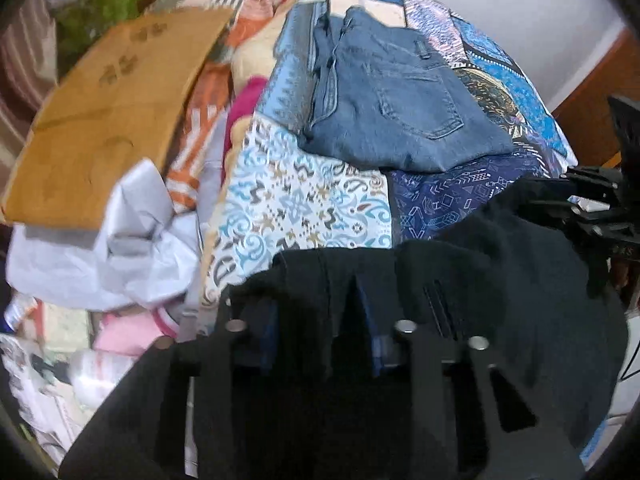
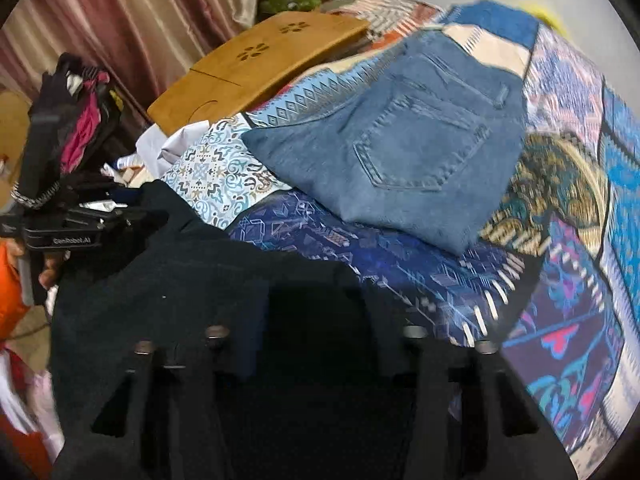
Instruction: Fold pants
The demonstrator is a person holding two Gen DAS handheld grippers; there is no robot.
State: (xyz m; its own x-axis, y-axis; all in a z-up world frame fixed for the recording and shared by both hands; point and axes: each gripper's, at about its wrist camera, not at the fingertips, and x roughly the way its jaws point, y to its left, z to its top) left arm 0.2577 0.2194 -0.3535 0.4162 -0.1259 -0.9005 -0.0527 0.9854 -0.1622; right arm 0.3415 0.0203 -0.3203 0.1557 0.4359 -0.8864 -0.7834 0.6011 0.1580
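Observation:
Black pants [image 1: 520,272] hang stretched between my two grippers at the near edge of a bed. In the left wrist view my left gripper [image 1: 322,320] is shut on a bunched fold of the black cloth, which stands up between the blue pads [image 1: 378,348]. The right gripper [image 1: 592,208] shows at the far right, gripping the other end. In the right wrist view my right gripper [image 2: 316,320] is buried in the black pants [image 2: 160,280], with cloth filling the gap between its fingers. The left gripper [image 2: 80,232] is at the left, cloth hanging from it.
Folded blue jeans [image 1: 392,112] [image 2: 400,152] lie on the patchwork bedspread [image 1: 300,200] [image 2: 400,264] beyond the black pants. A wooden lap table [image 1: 108,112] [image 2: 260,64] and crumpled white cloth [image 1: 120,248] lie to the left. A striped curtain [image 2: 120,12] hangs behind.

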